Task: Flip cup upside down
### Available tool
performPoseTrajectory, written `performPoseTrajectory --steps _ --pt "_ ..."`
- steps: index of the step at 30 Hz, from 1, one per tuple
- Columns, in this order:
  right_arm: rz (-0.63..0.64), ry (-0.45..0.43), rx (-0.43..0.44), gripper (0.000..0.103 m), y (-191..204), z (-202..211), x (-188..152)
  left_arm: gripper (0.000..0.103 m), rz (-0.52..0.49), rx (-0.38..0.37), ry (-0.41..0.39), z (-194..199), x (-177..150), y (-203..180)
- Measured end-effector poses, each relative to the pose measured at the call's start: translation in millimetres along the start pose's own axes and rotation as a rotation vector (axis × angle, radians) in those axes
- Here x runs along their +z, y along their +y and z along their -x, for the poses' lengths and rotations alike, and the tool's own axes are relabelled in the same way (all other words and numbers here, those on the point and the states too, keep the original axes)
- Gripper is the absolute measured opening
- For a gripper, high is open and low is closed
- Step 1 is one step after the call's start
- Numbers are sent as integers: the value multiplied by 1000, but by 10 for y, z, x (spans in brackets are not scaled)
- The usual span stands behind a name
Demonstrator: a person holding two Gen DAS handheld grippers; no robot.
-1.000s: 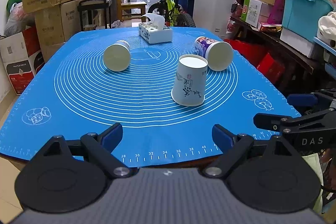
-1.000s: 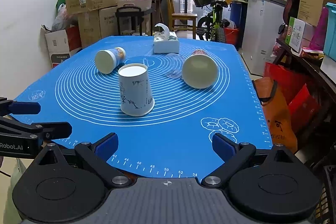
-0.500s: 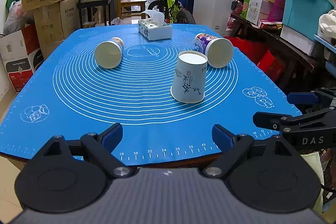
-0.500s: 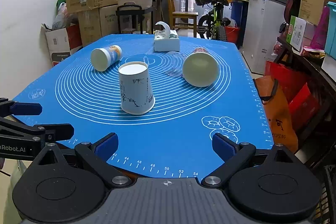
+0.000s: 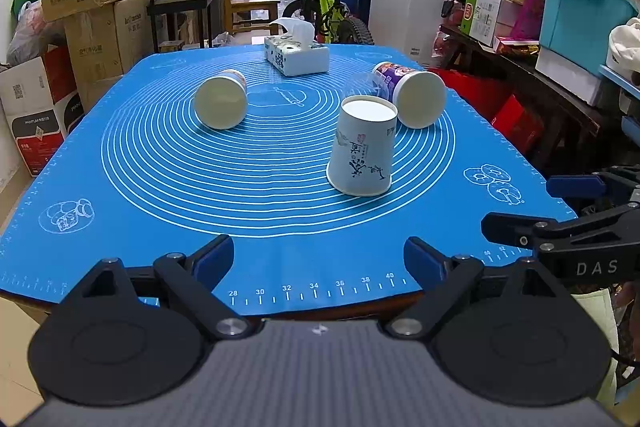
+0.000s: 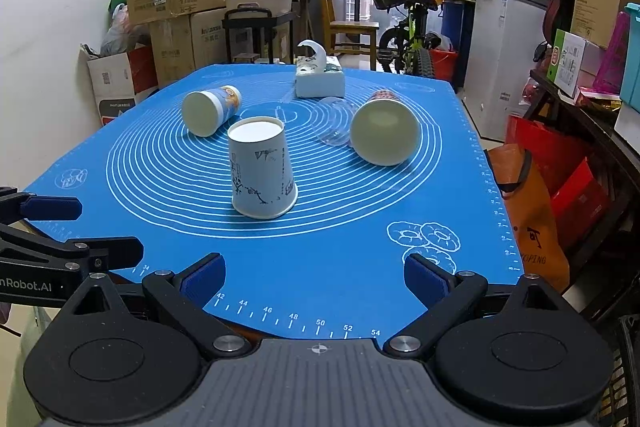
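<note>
A white paper cup with ink drawings [image 5: 362, 151] stands upside down on the blue mat [image 5: 168, 187]; it also shows in the right wrist view [image 6: 262, 169]. My left gripper [image 5: 319, 259] is open and empty at the mat's near edge, well short of the cup. My right gripper [image 6: 315, 277] is open and empty at the near edge, to the right of the left one. Each gripper shows at the edge of the other's view.
Two paper cups lie on their sides: one at the left [image 5: 221, 99], one with a purple print at the right [image 5: 412, 93]. A clear plastic cup [image 6: 334, 121] lies beside the right one. A tissue box [image 5: 296, 55] stands at the far end. Boxes and shelves surround the table.
Both grippers stay open and empty. The left view has shifted a little, so the cups sit slightly further right in it. The cups have not moved.
</note>
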State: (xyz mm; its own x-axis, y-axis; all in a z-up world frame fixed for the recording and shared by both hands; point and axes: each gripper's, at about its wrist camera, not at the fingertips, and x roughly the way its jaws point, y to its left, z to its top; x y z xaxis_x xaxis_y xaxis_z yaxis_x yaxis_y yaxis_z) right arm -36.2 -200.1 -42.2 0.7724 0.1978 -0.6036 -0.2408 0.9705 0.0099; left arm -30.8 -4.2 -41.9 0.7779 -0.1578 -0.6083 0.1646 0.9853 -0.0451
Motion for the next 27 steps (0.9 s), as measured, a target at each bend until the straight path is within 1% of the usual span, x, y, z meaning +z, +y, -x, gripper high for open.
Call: performPoseTrajectory --steps 27 --pt "-16 22 6 96 -66 -112 -21 92 1 2 10 -51 11 54"
